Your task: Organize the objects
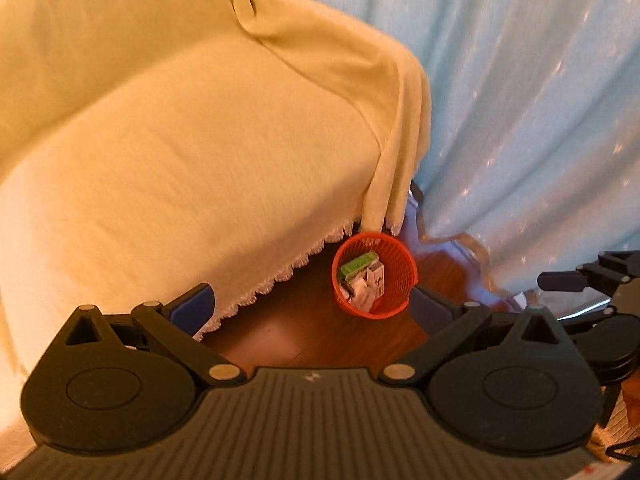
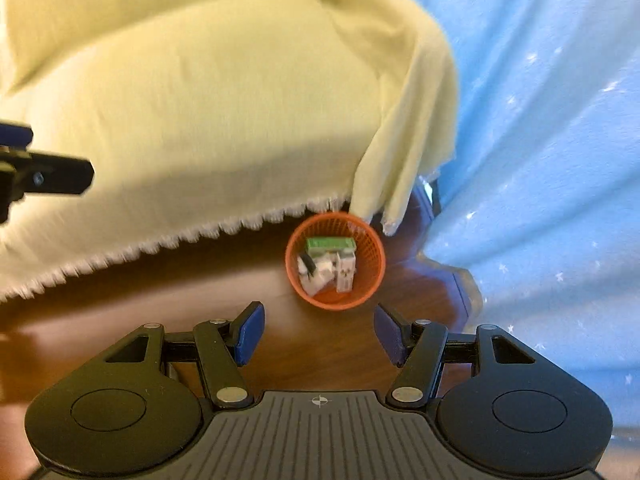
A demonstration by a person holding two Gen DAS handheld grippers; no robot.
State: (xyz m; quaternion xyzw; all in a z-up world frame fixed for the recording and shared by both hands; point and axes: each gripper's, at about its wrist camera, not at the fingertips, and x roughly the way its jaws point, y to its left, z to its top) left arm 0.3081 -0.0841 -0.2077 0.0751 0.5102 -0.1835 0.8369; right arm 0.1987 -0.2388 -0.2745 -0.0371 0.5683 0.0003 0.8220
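Orange mesh basket (image 2: 335,278) round, holding small boxes (image 2: 328,266); floor wooden.

— What's that red mesh basket (image 2: 335,264) made of?
— Plastic, I'd say, on glossy wood floor (image 2: 312,344).
— And beside the basket?
— I see soft matt cloth: the yellow throw (image 1: 192,140), the blue curtain (image 1: 532,120).
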